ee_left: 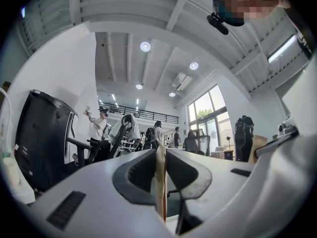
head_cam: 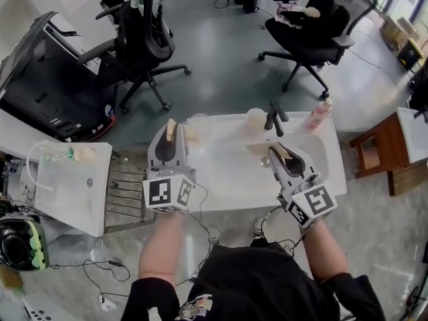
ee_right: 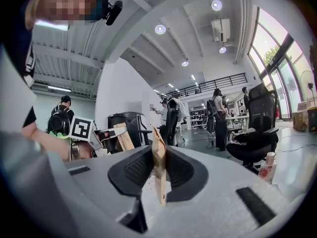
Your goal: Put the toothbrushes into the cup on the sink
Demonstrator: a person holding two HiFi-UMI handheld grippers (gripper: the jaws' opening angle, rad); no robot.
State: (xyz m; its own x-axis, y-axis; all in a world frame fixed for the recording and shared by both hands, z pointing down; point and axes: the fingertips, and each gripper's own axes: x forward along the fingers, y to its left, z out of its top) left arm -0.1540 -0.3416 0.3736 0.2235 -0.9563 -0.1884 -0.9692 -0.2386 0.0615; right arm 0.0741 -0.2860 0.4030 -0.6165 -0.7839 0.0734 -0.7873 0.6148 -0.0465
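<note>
Toothbrushes, two, pale wooden handles; neither is in a cup yet.

- Left toothbrush (head_cam: 172, 127): pinched between the jaws of the left gripper (head_cam: 168, 142), at the sink's (head_cam: 227, 176) back left corner, just beside the clear cup (head_cam: 198, 126).
- Right toothbrush (head_cam: 276, 150): clamped the same way in the right gripper (head_cam: 284, 160), over the sink's basin, near the faucet (head_cam: 274, 118).
- Pale cup (head_cam: 255, 120): on the sink's back edge.

Both are picked up. Both placements are judged still to do.

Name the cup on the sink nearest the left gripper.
The clear cup, just beside the left gripper; the cream cup stands farther right, by the faucet.
</note>
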